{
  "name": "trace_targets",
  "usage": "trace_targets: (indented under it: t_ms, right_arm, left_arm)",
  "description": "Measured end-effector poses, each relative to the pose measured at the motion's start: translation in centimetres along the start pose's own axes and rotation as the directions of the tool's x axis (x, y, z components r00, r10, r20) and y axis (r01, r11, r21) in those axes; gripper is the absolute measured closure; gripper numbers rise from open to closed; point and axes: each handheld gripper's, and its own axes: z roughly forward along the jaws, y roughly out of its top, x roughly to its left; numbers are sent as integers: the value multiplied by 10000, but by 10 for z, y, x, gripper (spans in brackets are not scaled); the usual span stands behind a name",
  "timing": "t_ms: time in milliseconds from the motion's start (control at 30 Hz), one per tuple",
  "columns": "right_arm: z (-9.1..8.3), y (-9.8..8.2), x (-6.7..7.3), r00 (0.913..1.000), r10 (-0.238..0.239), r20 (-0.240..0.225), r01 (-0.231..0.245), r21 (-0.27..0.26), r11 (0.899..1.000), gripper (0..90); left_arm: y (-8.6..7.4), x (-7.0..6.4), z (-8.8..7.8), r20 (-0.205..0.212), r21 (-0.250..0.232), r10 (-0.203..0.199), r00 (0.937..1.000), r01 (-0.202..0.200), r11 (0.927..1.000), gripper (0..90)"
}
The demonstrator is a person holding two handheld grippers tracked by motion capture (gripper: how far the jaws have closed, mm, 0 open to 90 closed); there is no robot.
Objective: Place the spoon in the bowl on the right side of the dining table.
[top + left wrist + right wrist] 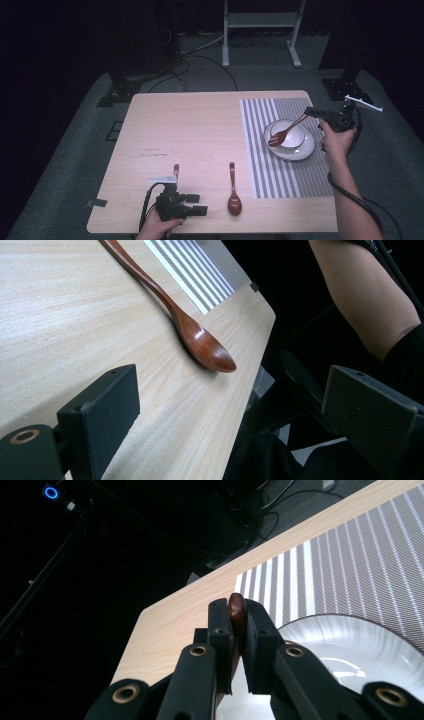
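Observation:
A white bowl (292, 134) sits on a white plate (306, 150) on the striped placemat (280, 175). My right gripper (311, 112) is shut on the handle end of a brown wooden utensil (286, 131), whose head rests tilted inside the bowl. In the right gripper view the handle tip (236, 609) is pinched between the jaws of the right gripper (237, 617), above the plate's rim (350, 630). A brown spoon (233, 197) lies on the bare table. My left gripper (199, 204) rests open to the left of it. The spoon (200, 340) lies ahead of the open left gripper (235, 405).
A second brown handle (176, 171) pokes out behind the left gripper. The table's near edge (250, 380) runs close by the spoon's bowl. The person's right forearm (350, 200) crosses the table's right front corner. A white stand (260, 30) is on the floor beyond.

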Motion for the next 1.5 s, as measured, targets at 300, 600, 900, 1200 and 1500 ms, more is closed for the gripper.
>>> trace_targets:
  t_ms: [300,600,900,1200,1500]
  right_arm:
    - [-8,4,-8,9995,215,247,-207,-331,9992,835]
    - [-13,7,-12,9990,275,351,-257,-483,9985,835]
    - [-19,8,-19,9981,345,513,-308,-707,9970,835]
    - [-24,9,-27,9956,411,845,-341,-827,9960,835]
    - [-25,6,-35,9927,422,1129,-325,-869,9957,834]
  left_arm:
    - [0,0,0,19,1,13,10000,-13,10000,70]
    - [0,0,1,33,18,10,10000,-10,10000,70]
    - [0,0,2,30,33,-12,10000,12,10000,70]
    - [-1,0,2,48,34,-16,10000,16,10000,70]
    - [-1,1,2,7,0,6,10000,-6,10000,70]
